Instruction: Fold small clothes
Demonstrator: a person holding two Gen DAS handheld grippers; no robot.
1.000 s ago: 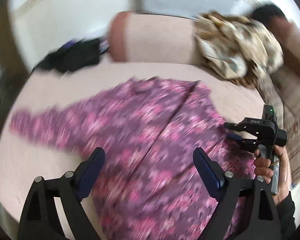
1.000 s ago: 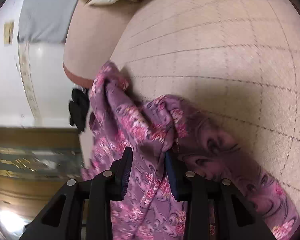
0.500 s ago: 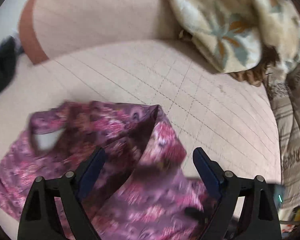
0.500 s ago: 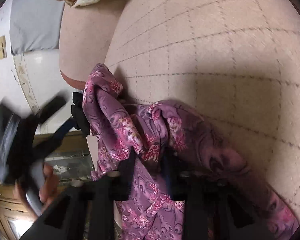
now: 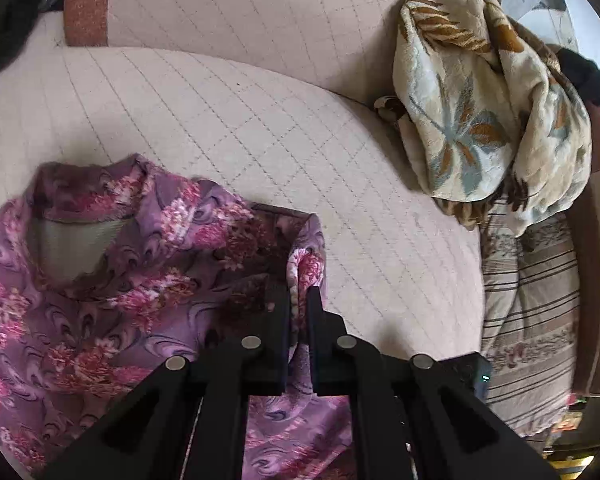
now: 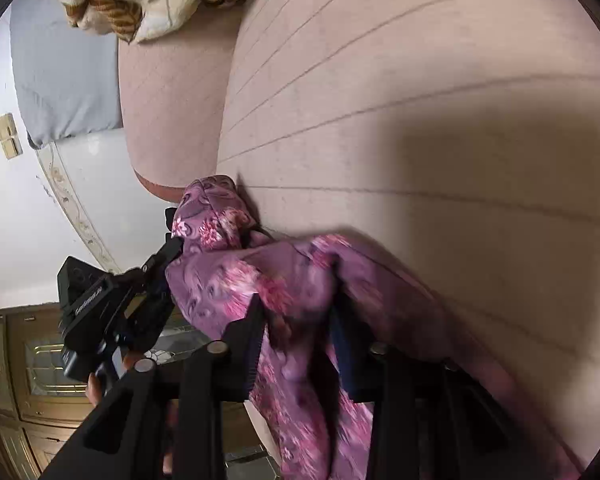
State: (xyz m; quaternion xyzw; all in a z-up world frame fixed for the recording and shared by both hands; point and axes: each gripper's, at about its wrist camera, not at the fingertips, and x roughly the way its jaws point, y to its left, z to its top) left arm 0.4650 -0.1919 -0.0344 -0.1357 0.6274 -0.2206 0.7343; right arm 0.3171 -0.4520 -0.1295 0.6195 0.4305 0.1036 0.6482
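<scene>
Purple floral fabric of a small garment point(image 5: 112, 288) is spread over the quilted pink sofa seat point(image 5: 240, 120), its neckline turned toward the backrest. A raised fold at the garment's edge is pinched by the left hand-held gripper point(image 5: 298, 300), whose jaws have just been closing and are now drawn narrow on the cloth. In the right wrist view, a bunched part of the same garment point(image 6: 284, 296) is held between the jaws of the right hand-held gripper point(image 6: 296, 320), which have just been opening slightly while cloth is kept between them. The left hand-held gripper point(image 6: 172, 248) is seen there at the garment's far fold. A leaf-patterned blanket point(image 5: 488, 120) is heaped at the seat's end, above a striped cushion point(image 5: 532, 320).
</scene>
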